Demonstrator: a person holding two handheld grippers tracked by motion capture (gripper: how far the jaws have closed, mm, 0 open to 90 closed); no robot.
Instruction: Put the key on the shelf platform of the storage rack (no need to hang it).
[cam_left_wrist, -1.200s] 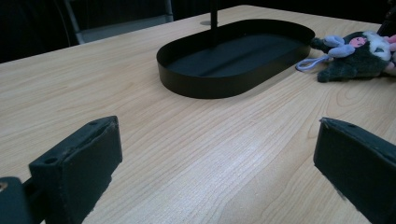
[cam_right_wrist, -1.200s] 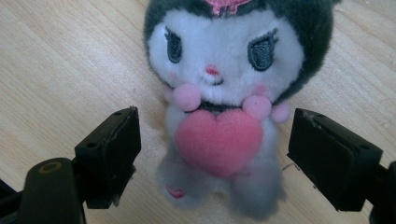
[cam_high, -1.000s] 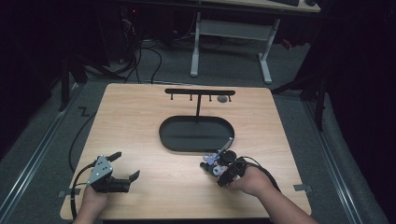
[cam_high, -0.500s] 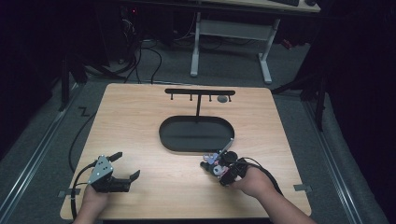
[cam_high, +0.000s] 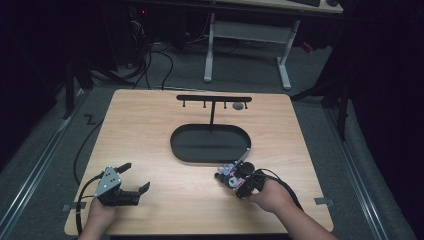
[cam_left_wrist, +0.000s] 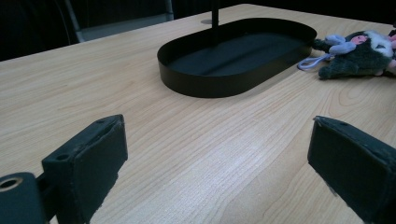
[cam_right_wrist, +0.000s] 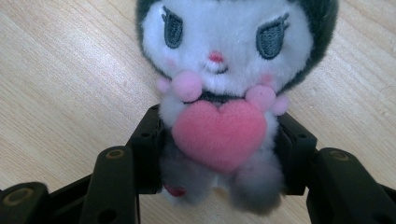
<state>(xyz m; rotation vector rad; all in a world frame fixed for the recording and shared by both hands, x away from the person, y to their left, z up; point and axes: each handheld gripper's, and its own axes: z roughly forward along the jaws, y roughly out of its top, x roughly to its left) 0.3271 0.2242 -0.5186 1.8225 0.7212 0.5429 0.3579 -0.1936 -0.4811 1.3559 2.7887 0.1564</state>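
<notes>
A small plush toy (cam_right_wrist: 224, 51) with a white face, a dark hood and a pink heart lies on the wooden table (cam_high: 150, 130), just in front of the right end of the black oval tray (cam_high: 210, 159). My right gripper (cam_high: 231, 177) has just closed on its body, and the pads press its sides in the right gripper view (cam_right_wrist: 222, 140). The plush toy (cam_left_wrist: 357, 49) lies beside the tray (cam_left_wrist: 205, 86) in the left gripper view. My left gripper (cam_high: 137, 176) rests near the table's front left. Its jaws have just been closing somewhat but still stand wide apart (cam_left_wrist: 217, 158), with nothing between them.
A black T-shaped stand (cam_high: 213, 98) with several small hooks rises from the tray's far side. A small round grey disc (cam_high: 239, 106) lies on the table behind it. Cables trail from both grippers over the front edge.
Both hands have stayed in place. The right gripper's jaws have drawn in around the plush toy, and the left gripper's jaws look slightly narrower.
</notes>
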